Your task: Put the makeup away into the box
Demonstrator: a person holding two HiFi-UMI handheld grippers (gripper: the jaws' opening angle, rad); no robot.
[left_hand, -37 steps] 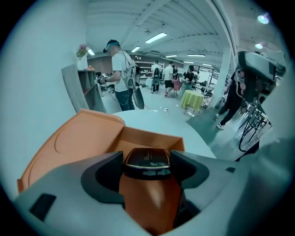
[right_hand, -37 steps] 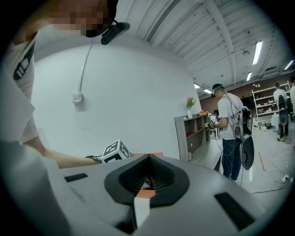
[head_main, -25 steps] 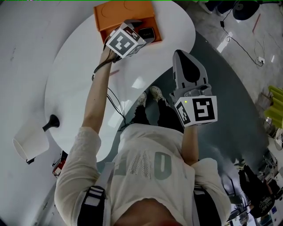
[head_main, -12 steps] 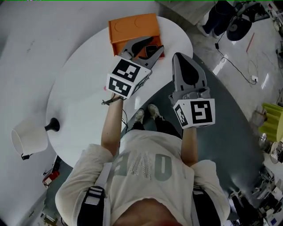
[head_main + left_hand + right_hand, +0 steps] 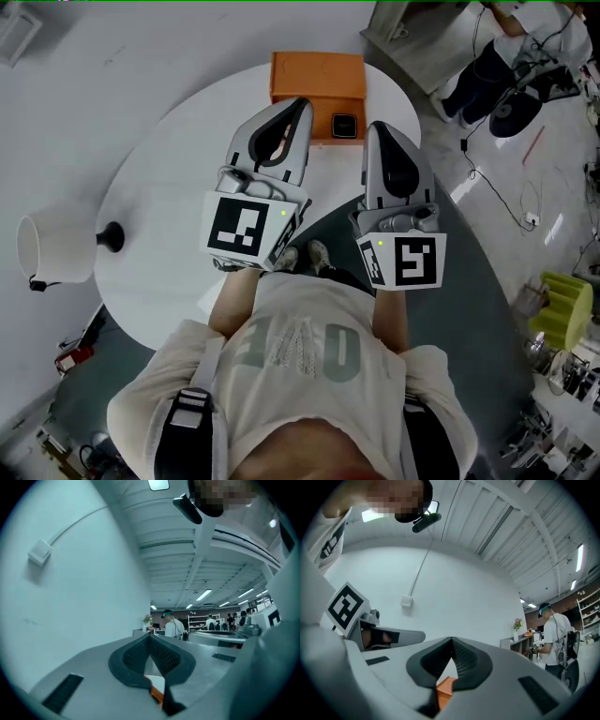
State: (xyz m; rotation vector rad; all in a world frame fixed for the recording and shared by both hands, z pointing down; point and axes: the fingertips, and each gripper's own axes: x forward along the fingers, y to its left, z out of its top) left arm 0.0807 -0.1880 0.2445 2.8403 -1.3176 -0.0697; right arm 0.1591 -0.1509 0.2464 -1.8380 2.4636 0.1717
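An orange box (image 5: 317,77) stands at the far edge of the white round table (image 5: 169,187). A small dark makeup compact (image 5: 345,125) lies at the box's front right, seemingly in its open lower part. My left gripper (image 5: 299,104) is raised level in front of the box; its jaws have just been closing and now meet with nothing between them (image 5: 150,638). My right gripper (image 5: 379,127) hangs beside it, also shut and empty (image 5: 452,643). A sliver of the orange box (image 5: 446,686) shows below the right jaws, and the box (image 5: 157,694) also shows below the left jaws.
A white lamp (image 5: 52,246) with a black base stands at the table's left edge. A person (image 5: 497,56) and cables are on the grey floor at the top right, a yellow object (image 5: 562,309) at the right. Other people work at benches (image 5: 174,626) far off.
The left gripper pulled back from the box, rose and closed its open jaws on nothing; the compact stayed at the box. The right gripper rose a little, still shut.
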